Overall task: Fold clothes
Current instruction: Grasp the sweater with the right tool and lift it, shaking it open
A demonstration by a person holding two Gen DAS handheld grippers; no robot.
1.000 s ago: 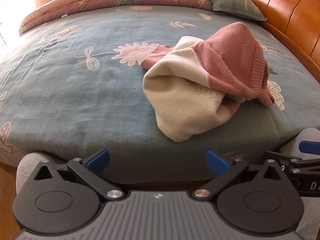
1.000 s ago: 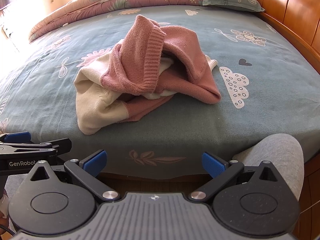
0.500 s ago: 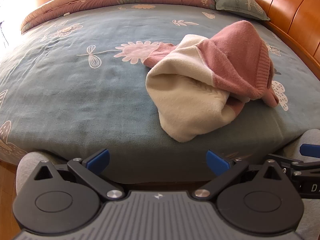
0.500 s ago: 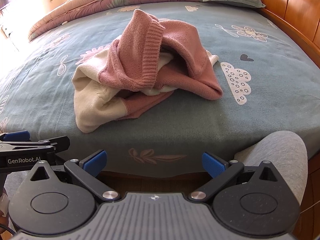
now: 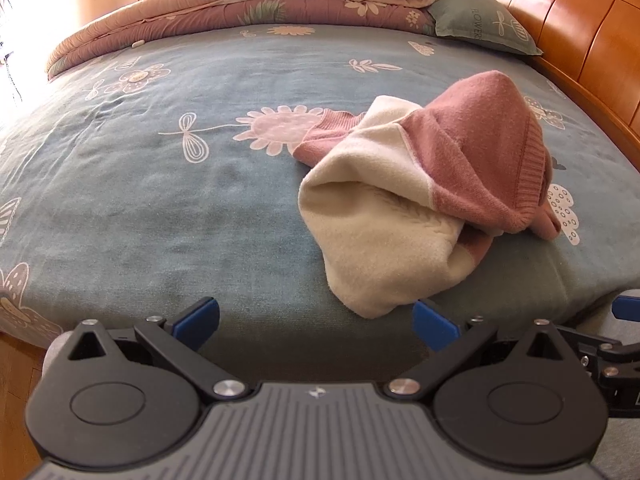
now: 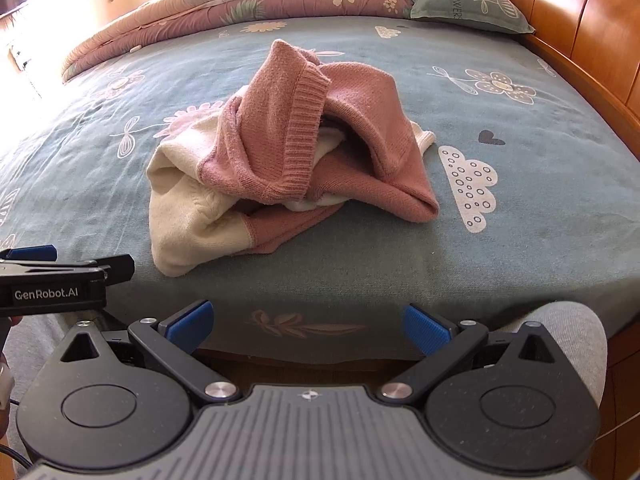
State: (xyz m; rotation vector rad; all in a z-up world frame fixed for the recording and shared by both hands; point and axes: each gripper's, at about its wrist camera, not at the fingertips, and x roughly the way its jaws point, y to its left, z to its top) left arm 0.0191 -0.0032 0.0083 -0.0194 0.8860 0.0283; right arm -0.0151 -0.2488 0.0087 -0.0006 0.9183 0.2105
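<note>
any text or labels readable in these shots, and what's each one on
"GenRobot.AI": white print on the side of the left gripper, seen in the right wrist view.
"FLOWERS": dark print running sideways on the green pillow by the headboard.
Small emblem on the right gripper body: a logo, no letters readable.
The pink and cream sweater shows no text.
</note>
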